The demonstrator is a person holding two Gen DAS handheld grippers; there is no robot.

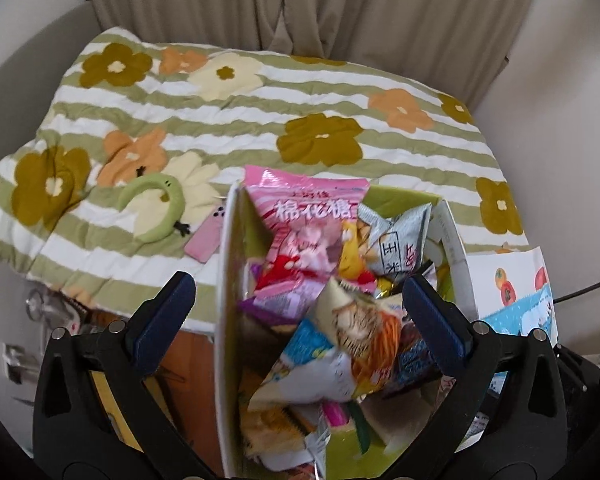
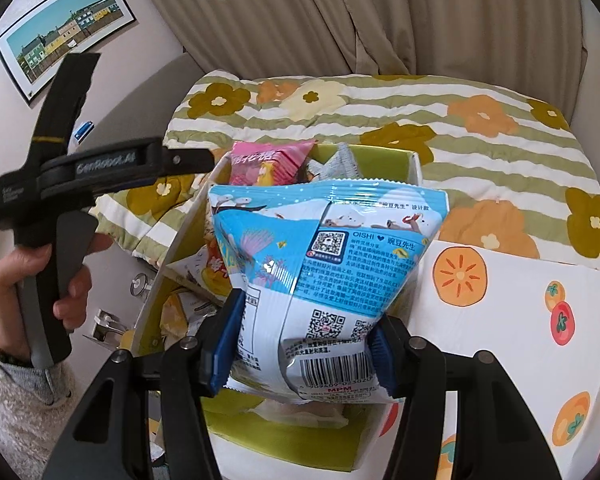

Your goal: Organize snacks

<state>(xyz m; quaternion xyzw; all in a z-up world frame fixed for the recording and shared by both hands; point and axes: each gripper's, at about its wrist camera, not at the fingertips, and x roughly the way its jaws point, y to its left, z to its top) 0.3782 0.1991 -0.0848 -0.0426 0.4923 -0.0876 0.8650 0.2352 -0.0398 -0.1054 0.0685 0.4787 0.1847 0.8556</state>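
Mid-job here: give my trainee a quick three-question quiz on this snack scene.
1. True or false: the right gripper is shut on the blue snack bag.
2. How do the left gripper jaws stand? A) wide open, nothing pinched B) clamped on a packet
3. What colour is the marshmallow bag at the far end of the snack box?

Key: 1 true; 2 A; 3 pink.

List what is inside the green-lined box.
The box holds a heap of snack packets: a pink marshmallow bag, a silver packet and an orange-printed packet on top. Packets below, and the bottom, are mostly covered.
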